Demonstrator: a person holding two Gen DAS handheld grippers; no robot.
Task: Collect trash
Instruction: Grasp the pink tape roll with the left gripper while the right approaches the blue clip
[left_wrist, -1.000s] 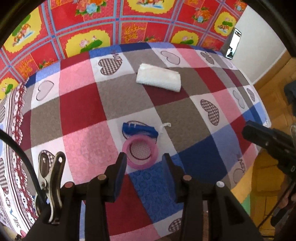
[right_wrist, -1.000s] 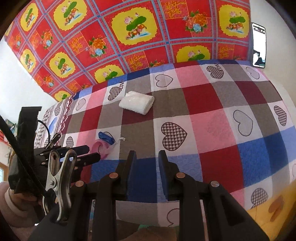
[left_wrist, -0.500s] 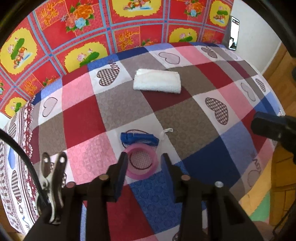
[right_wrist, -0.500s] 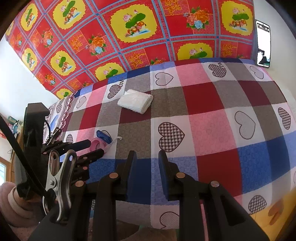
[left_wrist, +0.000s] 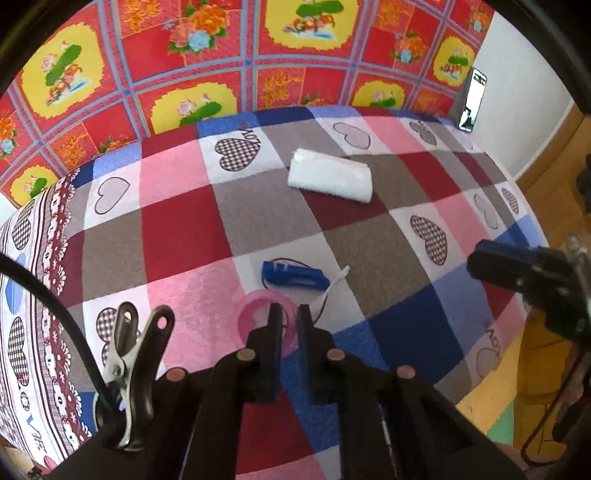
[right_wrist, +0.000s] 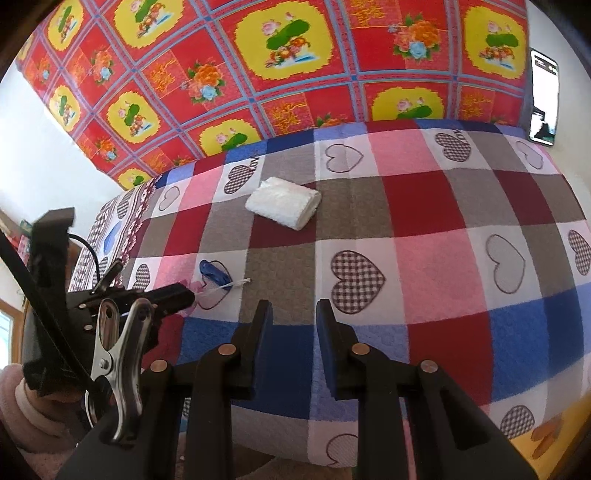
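A pink plastic ring (left_wrist: 251, 314) lies on the checked quilt (left_wrist: 184, 229), just in front of a crumpled blue wrapper (left_wrist: 293, 275) with a white string (left_wrist: 338, 277) beside it. My left gripper (left_wrist: 288, 317) points steeply down and is shut on the ring's right-hand wall, one finger inside the ring and one outside. In the right wrist view the same ring (right_wrist: 194, 286) peeks out at the left gripper's tip, near the blue wrapper (right_wrist: 214, 271). My right gripper (right_wrist: 293, 314) hovers over the quilt's near edge, jaws apart with nothing between them.
A folded white towel (left_wrist: 330, 180) lies farther back on the quilt. A phone (right_wrist: 543, 99) leans against the white wall at the back right. A red and yellow flowered cloth (right_wrist: 280, 55) hangs behind. The quilt drops off to the floor (left_wrist: 484, 398) on the right.
The left jaws, which were wide apart in front of the pink ring, have moved over its right wall and closed on it. The right gripper has kept still.
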